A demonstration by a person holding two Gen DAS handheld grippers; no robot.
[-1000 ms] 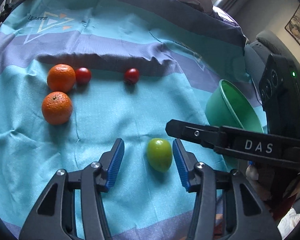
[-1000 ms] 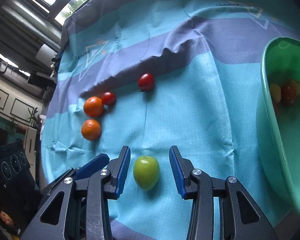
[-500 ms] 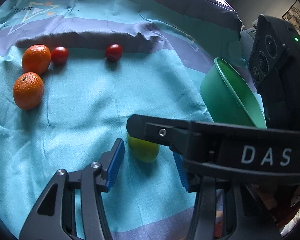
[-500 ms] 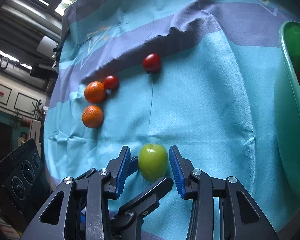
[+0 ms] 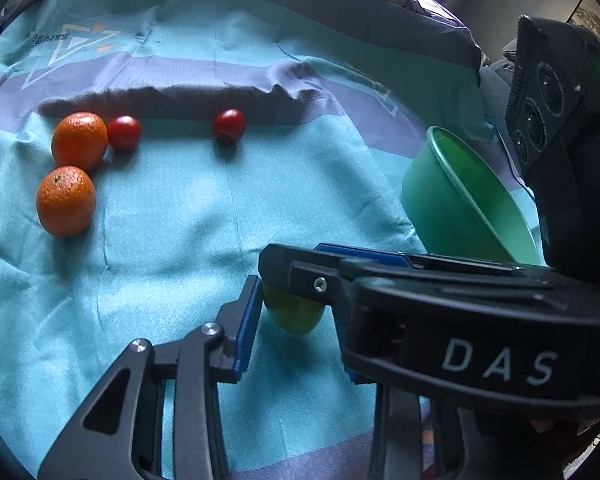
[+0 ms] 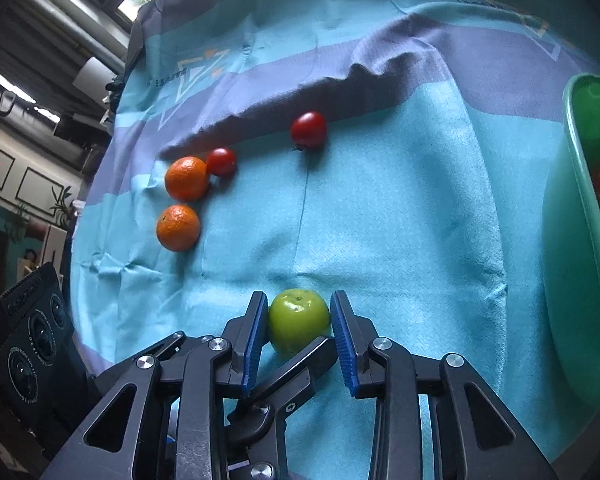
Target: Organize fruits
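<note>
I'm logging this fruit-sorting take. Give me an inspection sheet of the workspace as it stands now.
Surface: wrinkled teal and purple cloth.
Job's things: green apple on the cloth; two oranges; two tomatoes; green bowl with some fruit.
Clutter: nothing seen.
Grippers: right gripper pads on both sides of the apple, just closing; left gripper just closing around it too, its right finger hidden.
Cables: nothing seen.
Surroundings: window, wall frames.
</note>
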